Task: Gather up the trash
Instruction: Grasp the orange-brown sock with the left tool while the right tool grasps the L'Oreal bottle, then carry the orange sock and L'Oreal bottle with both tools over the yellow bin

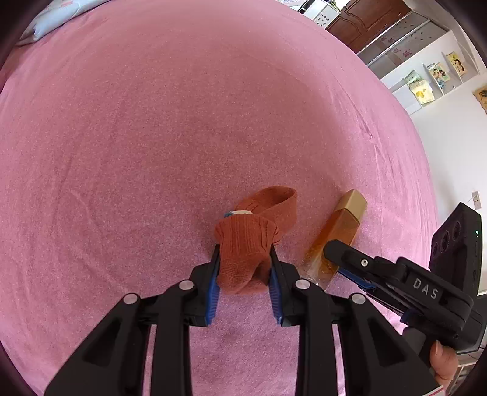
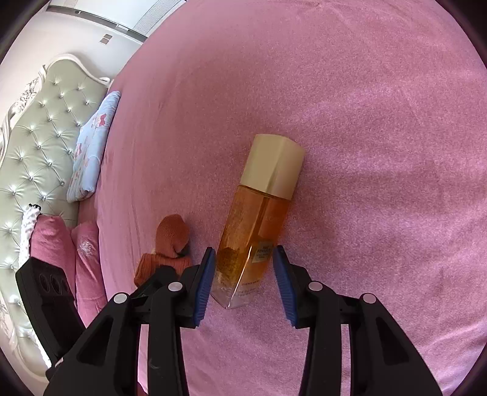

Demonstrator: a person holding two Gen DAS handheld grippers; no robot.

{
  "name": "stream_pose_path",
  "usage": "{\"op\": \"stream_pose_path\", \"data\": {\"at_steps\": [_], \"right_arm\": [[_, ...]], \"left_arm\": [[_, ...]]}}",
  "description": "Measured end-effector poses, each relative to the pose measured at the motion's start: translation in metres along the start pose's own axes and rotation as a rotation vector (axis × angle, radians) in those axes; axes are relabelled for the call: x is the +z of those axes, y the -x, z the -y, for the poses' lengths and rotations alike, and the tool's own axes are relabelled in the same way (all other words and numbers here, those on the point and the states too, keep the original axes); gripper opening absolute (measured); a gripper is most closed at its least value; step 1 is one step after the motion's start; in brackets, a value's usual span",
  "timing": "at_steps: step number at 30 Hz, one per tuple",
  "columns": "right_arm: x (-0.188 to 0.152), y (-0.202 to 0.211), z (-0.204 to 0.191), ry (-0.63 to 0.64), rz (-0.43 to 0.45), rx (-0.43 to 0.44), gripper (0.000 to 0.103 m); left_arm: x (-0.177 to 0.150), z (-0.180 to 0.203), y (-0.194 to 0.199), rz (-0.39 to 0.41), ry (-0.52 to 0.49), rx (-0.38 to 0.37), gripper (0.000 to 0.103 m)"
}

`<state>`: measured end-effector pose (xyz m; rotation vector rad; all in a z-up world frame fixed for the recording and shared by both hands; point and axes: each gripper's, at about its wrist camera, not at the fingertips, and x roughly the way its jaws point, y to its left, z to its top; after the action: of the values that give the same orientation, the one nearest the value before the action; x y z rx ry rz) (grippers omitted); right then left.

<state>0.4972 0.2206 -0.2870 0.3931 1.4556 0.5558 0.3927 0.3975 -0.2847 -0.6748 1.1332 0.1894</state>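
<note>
An orange-brown knitted sock (image 1: pixel 268 207) lies on the pink bedspread (image 1: pixel 152 137). My left gripper (image 1: pixel 245 248) is shut on its near end, with both blue pads pressed into the fabric. Just right of it lies an amber perfume bottle (image 2: pixel 258 213) with a cream-gold cap pointing away. My right gripper (image 2: pixel 244 249) stands open with the bottle's lower part between its pads; a gap shows at the right pad (image 2: pixel 283 280). In the left wrist view the right gripper (image 1: pixel 334 252) reaches over the bottle (image 1: pixel 338 231). The right wrist view shows the sock (image 2: pixel 170 234) at the left, partly behind the left gripper.
A tufted pale-green headboard (image 2: pixel 39 146) stands at the bed's left end, with a blue floral pillow (image 2: pixel 91 149) and pink pillows (image 2: pixel 51 240) against it. White wall shelves (image 1: pixel 432 79) and a brown wardrobe (image 1: pixel 365 21) lie beyond the bed's far right edge.
</note>
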Motion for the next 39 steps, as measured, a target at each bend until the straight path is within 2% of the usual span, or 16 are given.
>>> {"op": "stream_pose_path", "data": {"at_steps": [5, 12, 17, 20, 28, 39], "right_arm": [[0.006, -0.012, -0.008, -0.008, -0.013, -0.031, 0.042], [-0.001, -0.015, -0.022, 0.084, 0.024, -0.101, 0.034], [-0.018, 0.000, -0.007, 0.066, 0.013, -0.060, 0.032], [-0.039, 0.016, 0.011, 0.038, 0.000, -0.027, 0.031], [-0.127, 0.078, 0.068, -0.020, -0.060, 0.028, 0.031], [-0.297, 0.177, 0.131, -0.053, -0.139, -0.035, 0.031]], "left_arm": [[-0.005, -0.005, 0.006, 0.001, -0.007, -0.008, 0.028], [-0.004, -0.005, 0.010, 0.008, 0.001, -0.018, 0.028], [-0.022, 0.004, 0.016, -0.009, -0.045, -0.022, 0.026], [-0.043, 0.007, 0.021, -0.026, -0.035, -0.049, 0.026], [-0.150, 0.013, 0.040, -0.130, -0.014, -0.083, 0.026], [-0.331, 0.047, 0.093, -0.272, -0.097, -0.094, 0.026]]}}
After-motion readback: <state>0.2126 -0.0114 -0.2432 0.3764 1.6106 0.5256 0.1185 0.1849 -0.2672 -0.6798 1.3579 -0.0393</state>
